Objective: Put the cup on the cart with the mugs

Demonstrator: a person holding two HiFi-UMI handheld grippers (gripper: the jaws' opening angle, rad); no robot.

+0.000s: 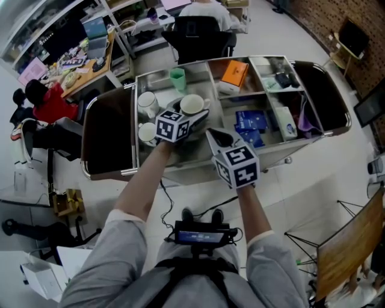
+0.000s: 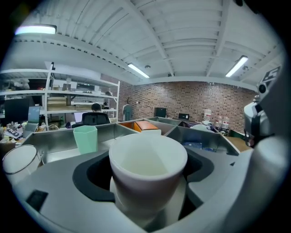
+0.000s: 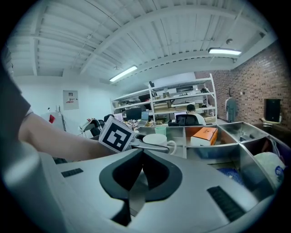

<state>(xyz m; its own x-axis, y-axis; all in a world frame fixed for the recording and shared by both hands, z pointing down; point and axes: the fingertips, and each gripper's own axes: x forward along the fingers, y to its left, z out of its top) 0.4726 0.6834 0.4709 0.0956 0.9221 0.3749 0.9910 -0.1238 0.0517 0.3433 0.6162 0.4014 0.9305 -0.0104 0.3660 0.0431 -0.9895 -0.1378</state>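
Two wide-set jaws of the left gripper clasp a white ceramic cup by its sides, mouth up and upright. A handle shows on the cup in the right gripper view. The right gripper is closed with nothing between its jaws. In the head view it sits just beside and slightly nearer the person than the left one, and its tips point toward the cup.

The cup is held over the left-middle compartment of a stainless-steel cart. Whether its base touches the compartment floor cannot be told. Two white mugs stand in that same compartment, to the left of the cup. A pale green tumbler stands upright at the compartment's far side.

In the next compartment to the right, an orange box lies at the far end, and blue packets lie nearer the person. Small items fill the sections farther right, but they are too small to identify.

Beyond the cart, a person sits in a black office chair facing away.
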